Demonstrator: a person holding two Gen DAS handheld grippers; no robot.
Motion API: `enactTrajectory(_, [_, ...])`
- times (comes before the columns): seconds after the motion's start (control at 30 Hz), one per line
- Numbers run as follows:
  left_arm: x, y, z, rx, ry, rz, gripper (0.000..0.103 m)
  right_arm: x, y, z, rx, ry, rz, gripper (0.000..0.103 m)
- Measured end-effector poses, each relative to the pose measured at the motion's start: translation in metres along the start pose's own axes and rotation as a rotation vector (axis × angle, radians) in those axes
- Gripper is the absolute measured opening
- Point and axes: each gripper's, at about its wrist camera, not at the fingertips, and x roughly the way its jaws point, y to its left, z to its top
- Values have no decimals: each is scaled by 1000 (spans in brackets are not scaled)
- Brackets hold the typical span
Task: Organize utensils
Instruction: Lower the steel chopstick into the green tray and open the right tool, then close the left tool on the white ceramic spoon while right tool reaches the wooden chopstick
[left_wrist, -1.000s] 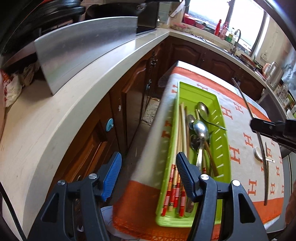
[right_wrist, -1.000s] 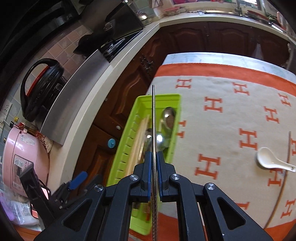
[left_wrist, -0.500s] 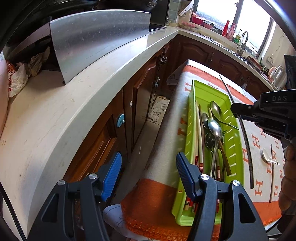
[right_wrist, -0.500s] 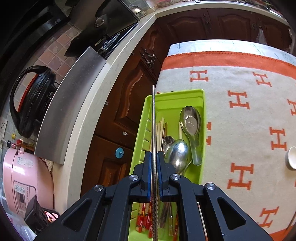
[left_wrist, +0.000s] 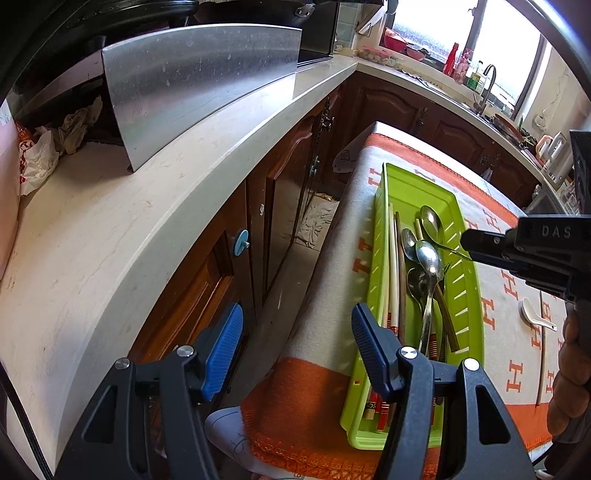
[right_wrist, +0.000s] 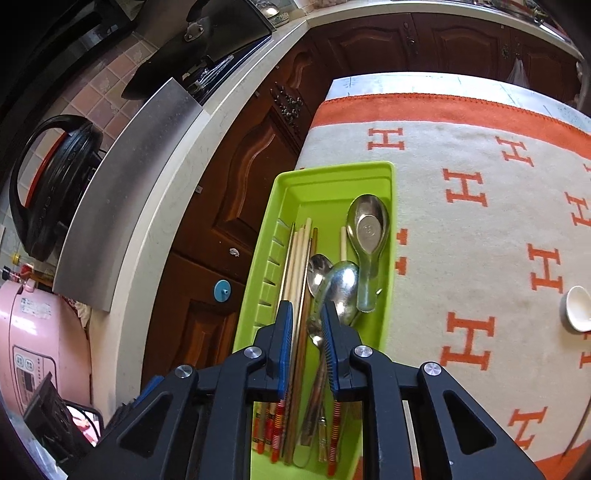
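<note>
Right gripper (right_wrist: 306, 317) hangs over the lime green plastic utensil tray (right_wrist: 332, 173), jaws just been opening, now slightly parted with nothing clamped; the thin metal chopstick (right_wrist: 290, 258) it carried seems to lie in the tray by the left pad, along the pale wooden chopsticks (right_wrist: 301, 254), though whether it still touches the pad is hard to tell. Steel spoons (right_wrist: 338, 284) sit on the tray's right half, bowls toward the far end

Tray runs lengthwise along the left edge of the counter, on the cream and orange H-pattern cloth (right_wrist: 480, 229); all utensils in it lie parallel to its long side

Left gripper (left_wrist: 295, 339) is off the counter's left edge, over the floor gap by the brown cabinets, jaws wide open and empty

Still loose: white ceramic soup spoon (left_wrist: 532, 317) and a thin dark chopstick (left_wrist: 543, 347), out on the cloth well right of the tray, the chopstick's long axis roughly parallel to the tray. Both lie on the right gripper's side, so judged nearer for the right hand; likely approach is from above, jaws across the chopstick's axis
</note>
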Motion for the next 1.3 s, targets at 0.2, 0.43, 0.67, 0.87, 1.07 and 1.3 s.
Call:
enactTrajectory(0.2, [-7, -8, 0, 14, -12, 11, 60, -17, -9, -11, -29, -17, -17, 16])
enactTrajectory(0.43, [-17, -23, 0, 38, -22, 28, 60, -38, -31, -28, -31, -31, -16, 16])
enactTrajectory(0.67, [-25, -52, 0, 89, -26, 38, 60, -61, -73, -44, -33, -58, -29, 16])
enactTrajectory(0.87, [-33, -99, -4, 174, -18, 1, 60, -93, -127, -59, -20, -106, -43, 19])
enactTrajectory(1.07, [-33, -167, -14, 285, 11, -92, 60, -129, -196, -72, 44, -174, -82, 24])
enactTrajectory(1.3, [-18, -250, -34, 441, 78, -183, 63, -153, -288, -92, 180, -200, -124, 26])
